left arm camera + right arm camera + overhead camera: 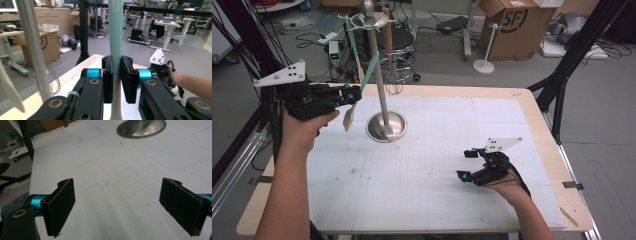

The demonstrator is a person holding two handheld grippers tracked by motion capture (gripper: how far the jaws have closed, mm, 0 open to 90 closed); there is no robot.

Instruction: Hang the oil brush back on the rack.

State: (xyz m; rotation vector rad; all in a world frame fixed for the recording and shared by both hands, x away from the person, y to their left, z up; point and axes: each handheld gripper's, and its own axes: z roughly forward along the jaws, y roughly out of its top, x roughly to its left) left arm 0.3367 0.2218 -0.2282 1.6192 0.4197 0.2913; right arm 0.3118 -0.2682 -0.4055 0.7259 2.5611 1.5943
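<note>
Even, bright indoor light from overhead; no hard shadows on my tabletop. High view soft, low detail; white mat slightly washed out. Metal stand base shows bright glare and a mirror sheen. Faint soft shadow under my right gripper. Left gripper view: my jaws sharp, room behind sharp too, pole at left edge blurred and bowed. Right gripper view: jaws crisp, far tabletop softer, corners darker.

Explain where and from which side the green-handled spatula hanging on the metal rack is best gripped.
Grip the green-handled spatula low on its straight, flat handle, just above the pale blade, coming from the rack's left side. The left claw is shut on it there: the handle hangs tilted and free, its flat faces fitting the pads.
</note>
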